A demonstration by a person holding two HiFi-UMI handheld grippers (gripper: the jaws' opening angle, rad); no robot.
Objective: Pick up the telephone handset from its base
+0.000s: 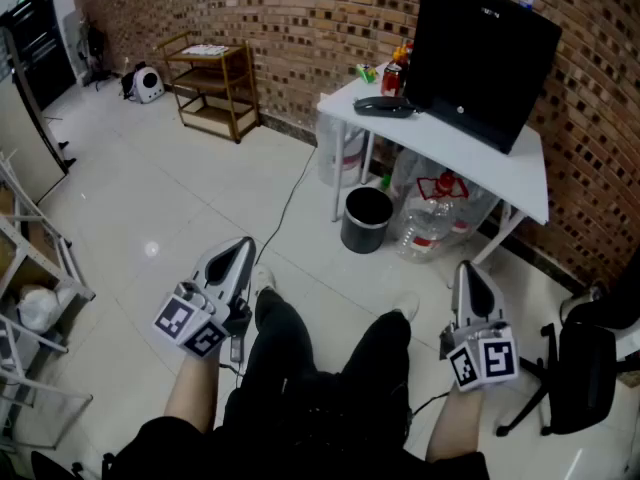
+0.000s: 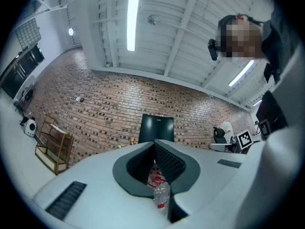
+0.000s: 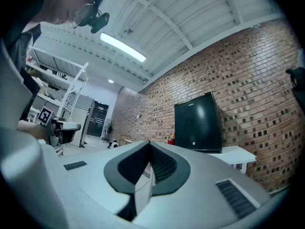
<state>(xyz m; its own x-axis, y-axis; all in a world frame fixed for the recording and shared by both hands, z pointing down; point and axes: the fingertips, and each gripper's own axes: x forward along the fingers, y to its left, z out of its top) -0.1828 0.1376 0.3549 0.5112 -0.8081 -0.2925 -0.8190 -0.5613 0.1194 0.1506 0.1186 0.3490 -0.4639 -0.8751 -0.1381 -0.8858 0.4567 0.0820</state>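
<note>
white table (image 1: 470, 158) is noted well ahead, with black monitor (image 1: 485, 53) stood on it. left gripper (image 1: 242, 245) and right gripper (image 1: 467, 269) are held low, well short of it, jaws together and empty, likely because no reach is begun. telephone (image 1: 383, 106) is seen at the table's left end, handset apparently on its base.

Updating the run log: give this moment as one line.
phase: pre-approach | left gripper: shut, empty | right gripper: shut, empty | telephone: on white table, untouched

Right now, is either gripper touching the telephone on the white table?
No, the left gripper and the right gripper are both low beside the person's knees, well apart from the telephone on the table.
</note>
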